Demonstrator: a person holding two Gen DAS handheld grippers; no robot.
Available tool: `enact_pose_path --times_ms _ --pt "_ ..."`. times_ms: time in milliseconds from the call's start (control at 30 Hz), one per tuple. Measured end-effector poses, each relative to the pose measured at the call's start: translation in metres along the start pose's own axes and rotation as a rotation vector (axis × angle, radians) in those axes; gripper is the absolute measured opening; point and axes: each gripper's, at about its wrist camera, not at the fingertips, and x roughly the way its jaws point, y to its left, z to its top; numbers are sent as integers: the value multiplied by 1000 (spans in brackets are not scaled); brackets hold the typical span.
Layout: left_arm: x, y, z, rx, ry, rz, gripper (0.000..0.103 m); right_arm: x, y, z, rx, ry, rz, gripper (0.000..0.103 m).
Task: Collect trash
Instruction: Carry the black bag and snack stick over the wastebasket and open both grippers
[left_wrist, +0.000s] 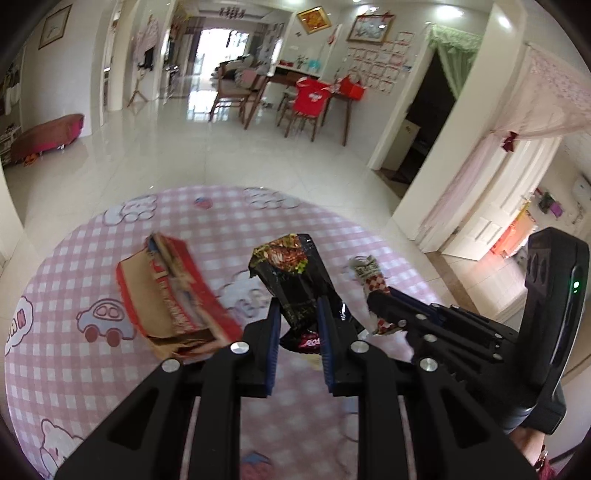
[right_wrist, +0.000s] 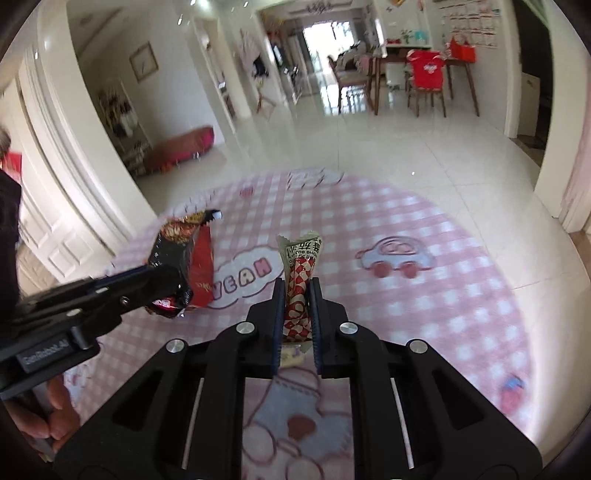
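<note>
My left gripper (left_wrist: 298, 308) is shut on a black snack bag (left_wrist: 291, 273) with a food picture, held upright above the pink checked mat (left_wrist: 74, 266). In the right wrist view the same black snack bag (right_wrist: 173, 251) hangs from the left gripper (right_wrist: 173, 291) at the left. My right gripper (right_wrist: 297, 291) is shut on a red-and-white checked wrapper (right_wrist: 299, 273), whose pale crumpled top sticks up between the pads. That wrapper (left_wrist: 369, 275) and the right gripper (left_wrist: 380, 314) show at the right of the left wrist view. A torn red cardboard box (left_wrist: 173, 299) lies on the mat to the left.
The round mat lies on a glossy white tiled floor (left_wrist: 221, 147). Wooden chairs and a table (left_wrist: 295, 99) with red items stand far back. A low reddish cushion (left_wrist: 48, 136) lies by the left wall. A white door (left_wrist: 491, 206) is at the right.
</note>
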Motion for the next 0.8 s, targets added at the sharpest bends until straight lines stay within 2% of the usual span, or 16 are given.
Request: enact_pose_path --times_ms 233,367,567,800 --pt "-22 -64 -14 82 4 -112 19 -91 -35 -22 104 -129 28 13" --pt "-26 -116 -31 148 24 -172 19 -137 -62 -49 160 -184 1 13" --pt "-14 -195 -68 262 97 -251 19 -198 -112 -103 277 -251 -74 13" --pt "19 -283 -116 414 219 -326 19 -259 -167 -166 404 -321 -203 13"
